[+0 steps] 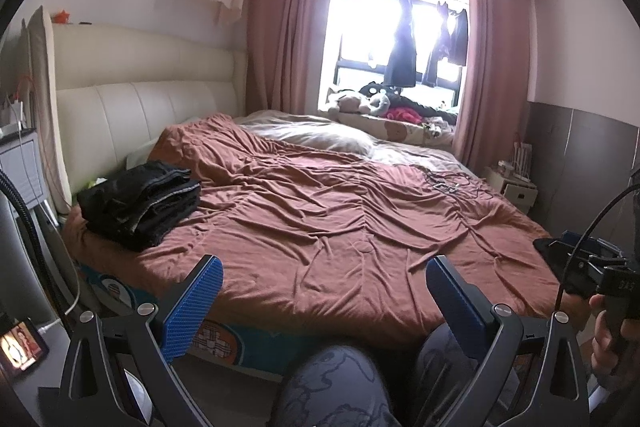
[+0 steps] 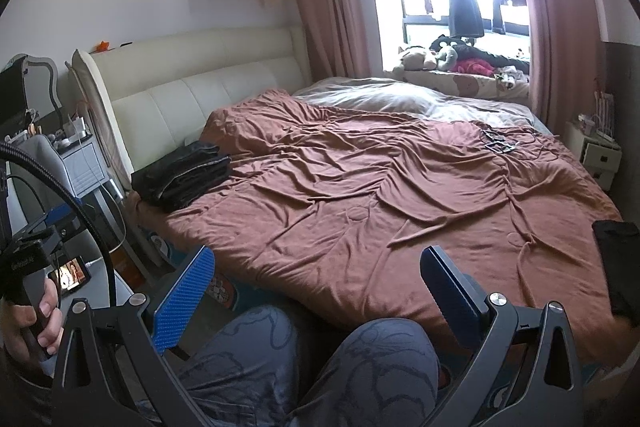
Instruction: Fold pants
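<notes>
Folded black pants [image 1: 140,209] sit in a stack on the rust-brown duvet [image 1: 320,211], at the bed corner nearest the cream headboard [image 1: 144,79] (same stack in the right wrist view [image 2: 182,181]). Both claws hang off the near edge of the bed, over the person's patterned knees [image 2: 280,363], well apart from the stack. Left claw [image 1: 324,307]: blue pads spread wide, nothing btwn them. Right claw [image 2: 316,299]: also spread wide, empty. A second dark garment [image 2: 616,267] lies on the duvet at the edge far from the headboard; can't tell what it is. Small tangle of cables [image 1: 452,185] on the duvet twd the window [image 1: 400,27], where dark clothes hang. A lit phone screen [image 1: 20,345] sits beside the bed on the headboard side.
</notes>
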